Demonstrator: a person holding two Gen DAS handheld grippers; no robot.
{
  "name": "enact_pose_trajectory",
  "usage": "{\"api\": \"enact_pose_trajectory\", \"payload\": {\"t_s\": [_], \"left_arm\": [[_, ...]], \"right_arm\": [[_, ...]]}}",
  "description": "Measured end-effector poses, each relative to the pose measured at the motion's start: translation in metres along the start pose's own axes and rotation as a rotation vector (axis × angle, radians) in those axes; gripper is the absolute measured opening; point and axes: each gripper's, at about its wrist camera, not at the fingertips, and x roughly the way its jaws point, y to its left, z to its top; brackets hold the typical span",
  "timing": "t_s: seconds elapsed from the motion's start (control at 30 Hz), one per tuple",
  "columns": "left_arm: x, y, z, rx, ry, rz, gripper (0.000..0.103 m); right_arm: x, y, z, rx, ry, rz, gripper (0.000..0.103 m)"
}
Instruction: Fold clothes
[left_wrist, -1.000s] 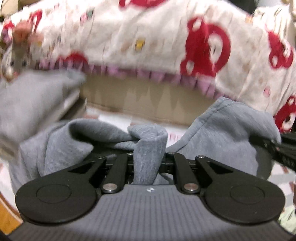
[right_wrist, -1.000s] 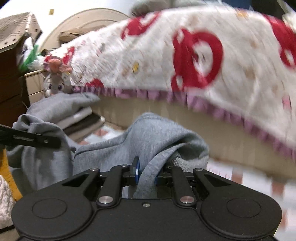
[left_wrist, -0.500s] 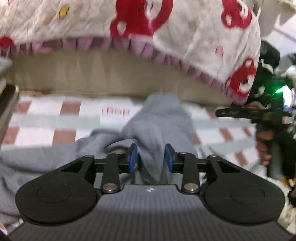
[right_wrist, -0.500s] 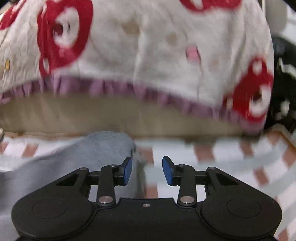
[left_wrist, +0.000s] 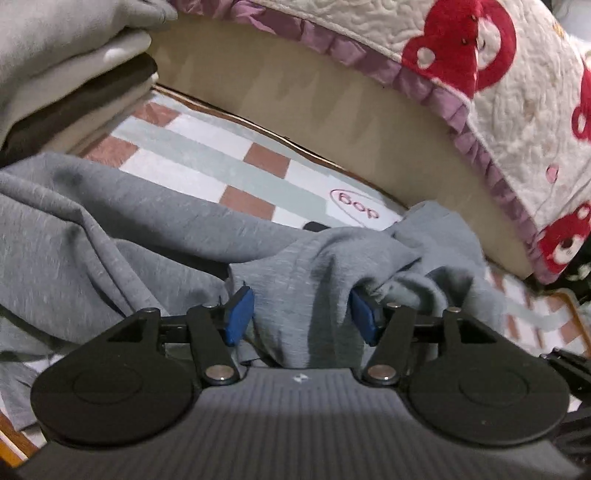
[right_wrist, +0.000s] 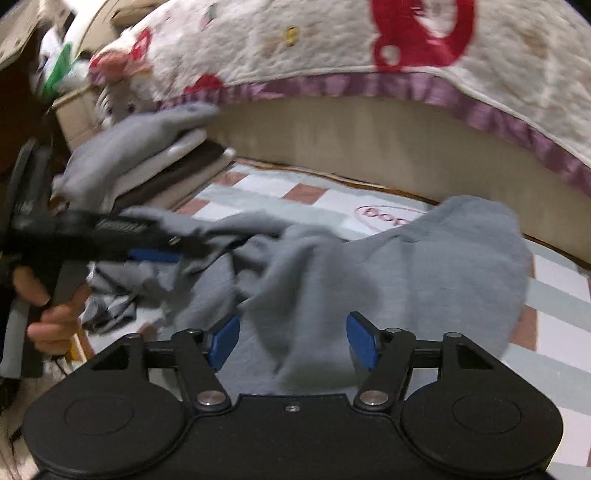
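Grey garment (left_wrist: 122, 229) lies crumpled on the checked mat (left_wrist: 207, 155), lower centre. Left tool (left_wrist: 301, 314) and right tool (right_wrist: 291, 341) have just been opening; cloth sits between loose jaws, ungripped. Best: flatten it, then regrip at edges.

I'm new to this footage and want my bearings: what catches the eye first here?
A rumpled grey garment sprawls across the checked rug, bunched between the spread blue pads of both grippers, left and right. Behind it hangs a white quilt with red bears; folded clothes are stacked at far left.
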Motion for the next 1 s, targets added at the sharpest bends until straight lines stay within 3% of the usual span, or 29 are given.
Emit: {"api": "enact_pose_trajectory", "payload": {"t_s": [0.1, 0.23, 0.3, 0.33, 0.37, 0.4, 0.47, 0.6, 0.73, 0.8, 0.83, 0.87, 1.0], "left_arm": [[0.002, -0.001, -0.006, -0.010, 0.026, -0.024, 0.063], [0.016, 0.003, -0.017, -0.118, 0.099, -0.118, 0.070], [0.026, -0.003, -0.023, -0.103, 0.138, -0.137, 0.060], [0.028, -0.010, -0.025, -0.052, 0.140, -0.123, 0.030], [0.028, -0.017, -0.027, 0.001, 0.132, -0.112, 0.010], [0.022, -0.026, -0.028, 0.058, 0.102, -0.108, 0.010], [0.010, -0.042, -0.031, 0.160, 0.043, -0.111, 0.007], [-0.023, -0.063, -0.035, 0.216, -0.042, -0.285, 0.007], [-0.037, -0.081, -0.044, 0.246, -0.015, -0.410, 0.012], [-0.037, -0.086, -0.048, 0.232, 0.028, -0.448, 0.029], [-0.038, -0.088, -0.050, 0.233, 0.044, -0.446, 0.046], [-0.038, -0.089, -0.050, 0.242, 0.042, -0.432, 0.053], [-0.041, -0.083, -0.048, 0.263, -0.004, -0.291, 0.061]], "right_arm": [[0.015, 0.007, -0.005, -0.078, 0.027, -0.095, 0.071], [0.032, 0.006, -0.014, -0.106, 0.042, -0.202, 0.077], [0.036, 0.000, -0.020, -0.084, 0.030, -0.217, 0.073], [0.038, -0.004, -0.022, -0.073, 0.024, -0.224, 0.055], [0.038, -0.008, -0.023, -0.063, 0.023, -0.228, 0.022], [0.038, -0.013, -0.022, -0.053, 0.023, -0.230, 0.013], [0.031, -0.019, -0.019, -0.053, -0.012, -0.269, 0.009], [-0.013, -0.040, -0.001, 0.008, -0.141, -0.360, 0.008], [-0.063, -0.064, 0.015, 0.059, -0.253, -0.462, 0.007], [-0.078, -0.070, 0.016, 0.043, -0.270, -0.537, 0.007], [-0.085, -0.073, 0.016, 0.031, -0.275, -0.576, 0.007], [-0.089, -0.077, 0.014, 0.024, -0.273, -0.615, 0.007], [-0.100, -0.109, -0.004, 0.103, -0.201, -0.731, 0.007]]}}
